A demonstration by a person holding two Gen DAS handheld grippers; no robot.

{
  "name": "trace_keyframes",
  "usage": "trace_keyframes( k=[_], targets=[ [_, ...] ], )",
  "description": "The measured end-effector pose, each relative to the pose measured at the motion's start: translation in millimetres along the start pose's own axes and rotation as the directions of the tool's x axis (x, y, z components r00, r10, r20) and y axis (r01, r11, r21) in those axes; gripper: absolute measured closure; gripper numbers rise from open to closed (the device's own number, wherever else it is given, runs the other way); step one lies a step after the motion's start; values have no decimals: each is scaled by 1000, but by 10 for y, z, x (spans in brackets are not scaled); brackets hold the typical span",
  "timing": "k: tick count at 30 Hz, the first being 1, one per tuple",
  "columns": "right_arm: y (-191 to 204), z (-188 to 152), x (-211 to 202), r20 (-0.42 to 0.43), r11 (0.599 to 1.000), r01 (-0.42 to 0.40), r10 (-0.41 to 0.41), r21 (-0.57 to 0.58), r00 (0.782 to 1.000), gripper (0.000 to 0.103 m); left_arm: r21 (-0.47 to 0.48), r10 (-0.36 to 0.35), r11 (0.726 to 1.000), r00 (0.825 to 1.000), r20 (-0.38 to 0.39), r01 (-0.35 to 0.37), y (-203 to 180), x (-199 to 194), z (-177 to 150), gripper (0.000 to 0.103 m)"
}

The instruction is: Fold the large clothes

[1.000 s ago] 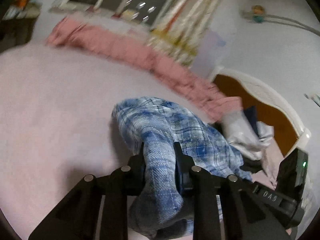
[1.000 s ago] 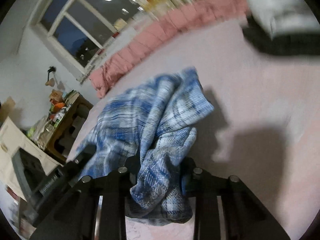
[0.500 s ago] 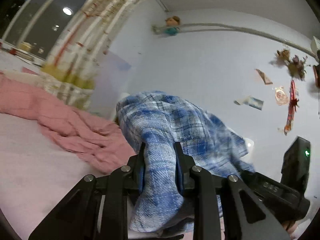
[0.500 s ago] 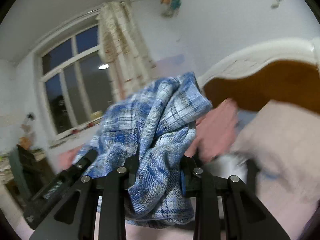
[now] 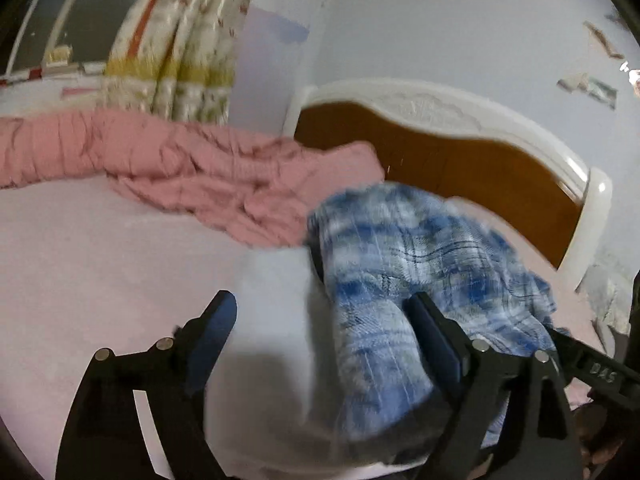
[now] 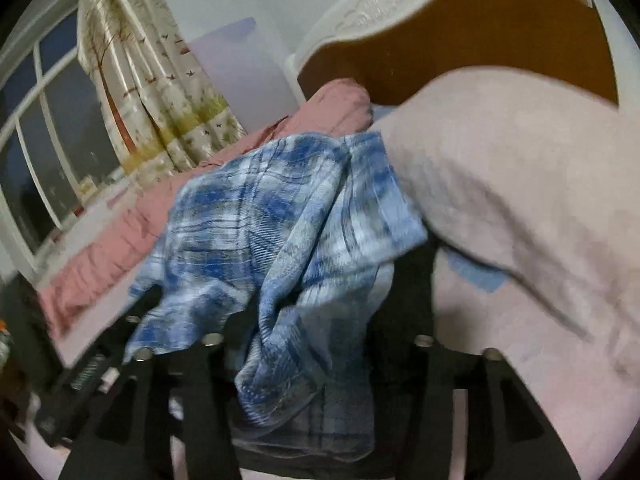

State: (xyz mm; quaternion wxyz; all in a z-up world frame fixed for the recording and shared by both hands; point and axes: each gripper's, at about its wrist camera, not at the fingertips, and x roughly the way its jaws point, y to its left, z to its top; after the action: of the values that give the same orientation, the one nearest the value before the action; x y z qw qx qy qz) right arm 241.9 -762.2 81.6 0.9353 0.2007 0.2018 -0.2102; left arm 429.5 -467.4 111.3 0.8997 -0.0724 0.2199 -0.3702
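Two grippers face a headboard (image 5: 460, 160) at twelve o'clock, jaws opening. The left gripper (image 5: 324, 320) stands wide apart; the blue plaid garment (image 5: 404, 264) lies between its fingers, against the four o'clock one only, unclamped. The right gripper (image 6: 316, 340) is blurred, its jaws parted, with the plaid cloth (image 6: 288, 216) draped between them. A pink blanket (image 5: 192, 172) lies at ten o'clock, a pale pillow (image 6: 520, 184) at two.

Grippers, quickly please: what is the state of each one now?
Left gripper: opening, jaws wide; blue plaid garment lies between them, not pinched.
Right gripper: opening; the garment hangs between its jaws.
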Motion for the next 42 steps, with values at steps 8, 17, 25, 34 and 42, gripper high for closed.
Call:
trace_keyframes(
  k=[8,17,25,34,42],
  targets=[
    [538,-139,-993,253,986,130,-101,-104,962,10,-45,33,999,992,125,-28,367,-930,20,1],
    [911,-1061,-1493,299,974,67,0,-215,954,0,99,118,985,976,185,-138,532,-1813,-495,0],
    [983,-1698,-1328,271,972,64,0,-226,963,0,178,278,931,934,225,-320,753,-1909,-1236,0],
    [1106,-1740,-1268,274,954,106,-27,-280,961,0,166,264,934,923,280,-317,727,-1992,-1241,0],
    [1076,-1732,-1276,285,957,108,-28,-271,958,0,178,255,931,918,304,-318,689,-2045,-1243,0]
  ],
)
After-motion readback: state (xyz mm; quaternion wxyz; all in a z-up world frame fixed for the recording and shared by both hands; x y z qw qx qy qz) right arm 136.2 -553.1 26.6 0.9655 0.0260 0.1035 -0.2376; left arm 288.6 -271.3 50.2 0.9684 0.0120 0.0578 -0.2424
